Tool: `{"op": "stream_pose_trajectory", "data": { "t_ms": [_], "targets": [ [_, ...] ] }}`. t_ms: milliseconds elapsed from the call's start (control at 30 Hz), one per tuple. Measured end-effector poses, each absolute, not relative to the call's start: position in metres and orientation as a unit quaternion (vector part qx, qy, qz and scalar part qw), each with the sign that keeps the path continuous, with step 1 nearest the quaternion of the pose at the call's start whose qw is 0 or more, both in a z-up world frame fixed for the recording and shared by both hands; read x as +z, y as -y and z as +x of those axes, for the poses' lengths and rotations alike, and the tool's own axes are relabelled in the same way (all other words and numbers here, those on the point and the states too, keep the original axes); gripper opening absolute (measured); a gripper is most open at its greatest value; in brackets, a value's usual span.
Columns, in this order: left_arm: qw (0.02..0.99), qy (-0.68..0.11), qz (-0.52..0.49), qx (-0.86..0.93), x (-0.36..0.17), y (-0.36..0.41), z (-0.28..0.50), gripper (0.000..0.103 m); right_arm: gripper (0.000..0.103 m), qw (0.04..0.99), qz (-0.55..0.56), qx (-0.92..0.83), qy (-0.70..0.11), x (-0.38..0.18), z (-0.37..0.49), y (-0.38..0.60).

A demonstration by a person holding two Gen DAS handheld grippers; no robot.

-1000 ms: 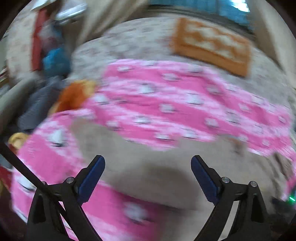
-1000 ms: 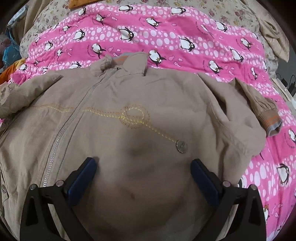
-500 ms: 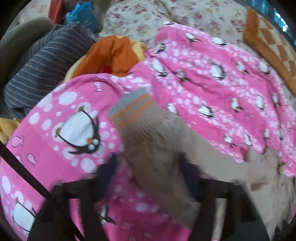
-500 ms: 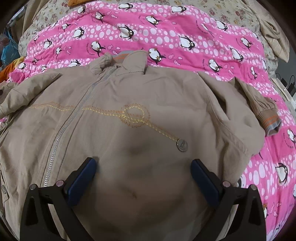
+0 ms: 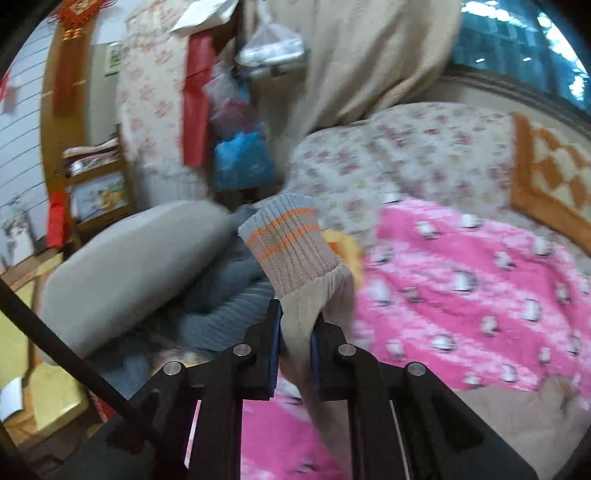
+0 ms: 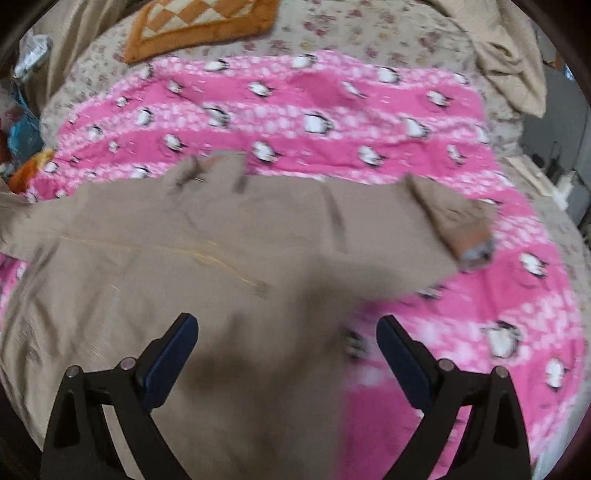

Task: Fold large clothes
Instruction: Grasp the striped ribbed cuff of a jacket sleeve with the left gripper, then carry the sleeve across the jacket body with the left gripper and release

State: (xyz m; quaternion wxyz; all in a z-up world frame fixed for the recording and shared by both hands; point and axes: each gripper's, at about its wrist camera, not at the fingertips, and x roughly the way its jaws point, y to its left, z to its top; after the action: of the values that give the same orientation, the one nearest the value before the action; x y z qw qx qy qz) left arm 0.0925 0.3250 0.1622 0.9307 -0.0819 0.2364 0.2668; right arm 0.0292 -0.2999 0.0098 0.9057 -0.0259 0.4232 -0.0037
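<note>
Jacket [image 6: 207,266], tan, lies spread front-up on pink penguin blanket [image 6: 332,122] across the bed; zip and a yellow stitched line run over its chest, collar toward the far side. Blanket sits on a floral sheet [image 6: 369,40], w/ an orange-and-cream checked mat [image 6: 199,22] at the far edge and a beige cloth [image 6: 513,62] bunched at the far right corner.

Left gripper [image 5: 295,328]: jaws pinched tight on the jacket's left sleeve [image 5: 303,306], just below the cuff. Cuff [image 5: 284,243] is ribbed knit, grey-tan w/ two orange stripes, and sticks up clear of the blue pads, off the blanket. Sleeve fabric trails down btwn the fingers toward the bottom of the left wrist view. Behind it: grey cushion [image 5: 125,258], dark striped cloth [image 5: 229,306], blue bag [image 5: 243,158], red hanging strip [image 5: 195,107], beige curtain [image 5: 351,55]. Bkgd blurred.

Right gripper [image 6: 288,350]: jaws wide apart, nothing btwn them. It hangs over the jacket's lower right part, left finger above tan fabric, right finger above pink blanket; jacket edge runs roughly btwn the two. Can't tell if the tips touch cloth. A dark shadow falls on the fabric ahead of the fingers.

Right sleeve [image 6: 450,218] lies folded outward on the blanket at right, its striped cuff end pointing to the near right, well apart from the right gripper. Right wrist view is motion-blurred, so fine detail is unclear.
</note>
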Motion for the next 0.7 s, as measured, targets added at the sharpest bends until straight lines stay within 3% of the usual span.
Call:
{"op": "stream_pose_trajectory", "data": {
  "t_ms": [167,433,700],
  "targets": [
    [0.954,-0.256,-0.082,0.134,0.139,-0.207,0.115,0.000,0.099,0.908,0.001,-0.045,-0.415,0.019,0.007,0.352],
    [0.936,-0.345,-0.044,-0.058,0.041,0.046,0.135,0.000,0.099,0.908,0.037,-0.079,-0.410,0.025,-0.010,0.391],
    [0.904,-0.400,-0.035,-0.145,-0.006,0.151,0.126,0.000,0.099,0.900,0.030,-0.089,-0.425,0.018,-0.011,0.400]
  ]
}}
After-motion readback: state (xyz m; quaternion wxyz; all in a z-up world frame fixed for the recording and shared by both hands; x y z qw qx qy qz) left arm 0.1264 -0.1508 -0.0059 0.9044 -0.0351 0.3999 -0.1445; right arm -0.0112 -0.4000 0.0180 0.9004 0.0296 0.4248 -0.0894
